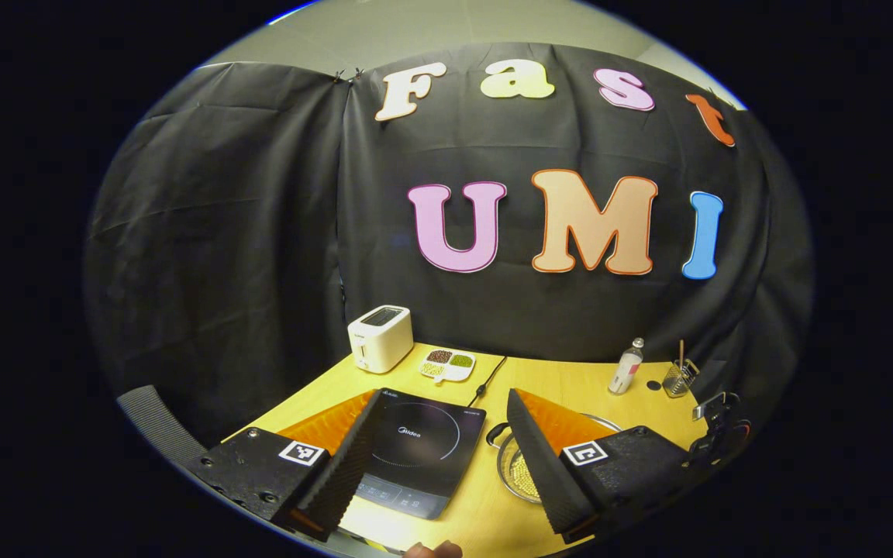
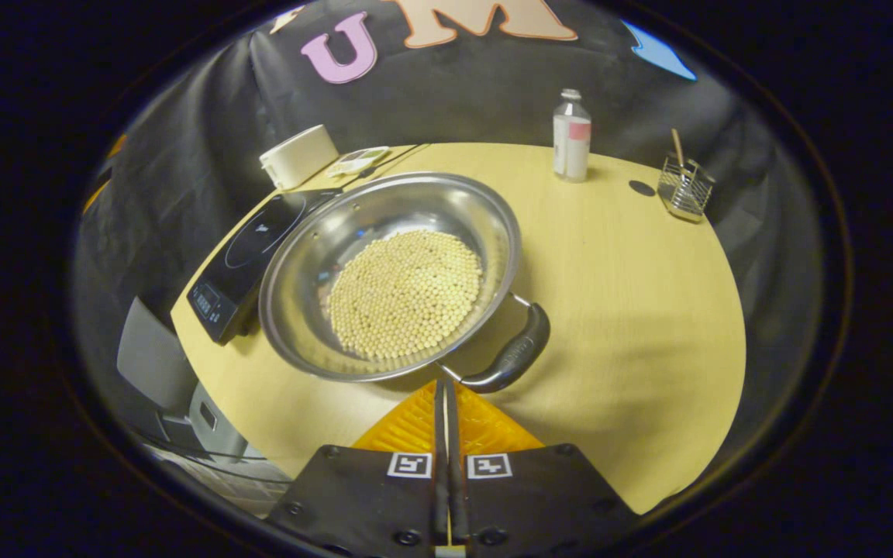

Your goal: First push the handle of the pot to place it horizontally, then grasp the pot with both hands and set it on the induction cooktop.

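Nearest in the right gripper view, the right gripper (image 2: 445, 403) has its fingers pressed together with nothing between them, their tips just short of the pot's near handle (image 2: 510, 355), which sits at the rim's lower right. The pot (image 2: 396, 271), a wide steel one holding a layer of pale round beans (image 2: 406, 291), stands on the table (image 2: 632, 310) right beside the induction cooktop (image 2: 249, 256), its far-left rim seeming to overlap the cooktop's edge. The step in hand looks like the push on the handle; it would go best with the closed tips set against the handle's side and eased sideways so the pot turns in place without sliding or spilling beans. Farther back this view takes in a bottle (image 2: 571, 136) and a small wire holder (image 2: 684, 186) near the table's far edge. In the left gripper view, the left gripper (image 1: 431, 457) hangs with fingers spread wide and empty above the cooktop (image 1: 419, 449), and the pot (image 1: 520, 469) is mostly hidden behind its right finger, though the pot's far handle (image 1: 495, 434) peeks out. That view alone gives the cooktop's whole face, with a toaster (image 1: 380, 337) and a divided dish (image 1: 447, 363) behind it.
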Demonstrator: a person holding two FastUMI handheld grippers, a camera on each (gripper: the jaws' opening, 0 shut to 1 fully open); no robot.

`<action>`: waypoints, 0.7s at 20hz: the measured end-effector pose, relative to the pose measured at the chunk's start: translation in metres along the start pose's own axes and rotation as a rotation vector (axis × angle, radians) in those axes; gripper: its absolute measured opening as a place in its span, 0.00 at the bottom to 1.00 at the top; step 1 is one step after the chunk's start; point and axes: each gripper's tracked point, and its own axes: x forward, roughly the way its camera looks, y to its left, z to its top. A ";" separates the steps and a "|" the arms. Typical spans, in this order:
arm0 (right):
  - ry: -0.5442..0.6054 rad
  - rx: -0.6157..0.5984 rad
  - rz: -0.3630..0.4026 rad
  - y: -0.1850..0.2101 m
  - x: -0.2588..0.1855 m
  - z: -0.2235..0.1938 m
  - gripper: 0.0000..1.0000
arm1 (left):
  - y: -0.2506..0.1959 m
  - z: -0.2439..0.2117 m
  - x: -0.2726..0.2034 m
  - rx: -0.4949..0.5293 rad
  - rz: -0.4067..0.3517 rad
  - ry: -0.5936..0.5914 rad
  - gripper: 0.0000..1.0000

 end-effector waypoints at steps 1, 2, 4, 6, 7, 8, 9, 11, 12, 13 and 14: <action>0.001 0.001 -0.012 -0.006 0.004 0.004 0.00 | 0.000 0.000 0.001 0.002 -0.001 0.002 0.96; 0.004 0.005 -0.029 -0.014 0.007 0.007 0.00 | 0.001 -0.001 0.003 0.001 -0.001 0.003 0.96; 0.006 0.029 -0.043 -0.023 0.012 0.012 0.02 | 0.003 -0.002 0.006 -0.007 0.000 0.008 0.96; 0.004 0.040 -0.063 -0.032 0.018 0.019 0.00 | 0.007 -0.003 0.008 -0.013 0.003 0.012 0.96; 0.002 0.043 -0.071 -0.035 0.019 0.020 0.02 | 0.008 -0.004 0.011 -0.016 0.003 0.015 0.96; -0.001 0.050 -0.080 -0.037 0.022 0.024 0.00 | 0.008 -0.005 0.011 -0.018 0.001 0.018 0.96; -0.002 0.057 -0.086 -0.039 0.023 0.027 0.03 | 0.008 -0.006 0.013 -0.019 -0.004 0.023 0.96; 0.002 0.074 -0.097 -0.041 0.025 0.028 0.03 | 0.006 -0.010 0.018 -0.020 -0.020 0.040 0.96; 0.003 0.080 -0.104 -0.041 0.023 0.028 0.00 | 0.005 -0.015 0.020 -0.021 -0.030 0.055 0.96; 0.000 0.079 -0.116 -0.043 0.022 0.027 0.00 | 0.002 -0.019 0.023 -0.023 -0.043 0.070 0.96; -0.005 0.073 -0.129 -0.044 0.019 0.027 0.03 | -0.001 -0.025 0.027 -0.025 -0.059 0.081 0.96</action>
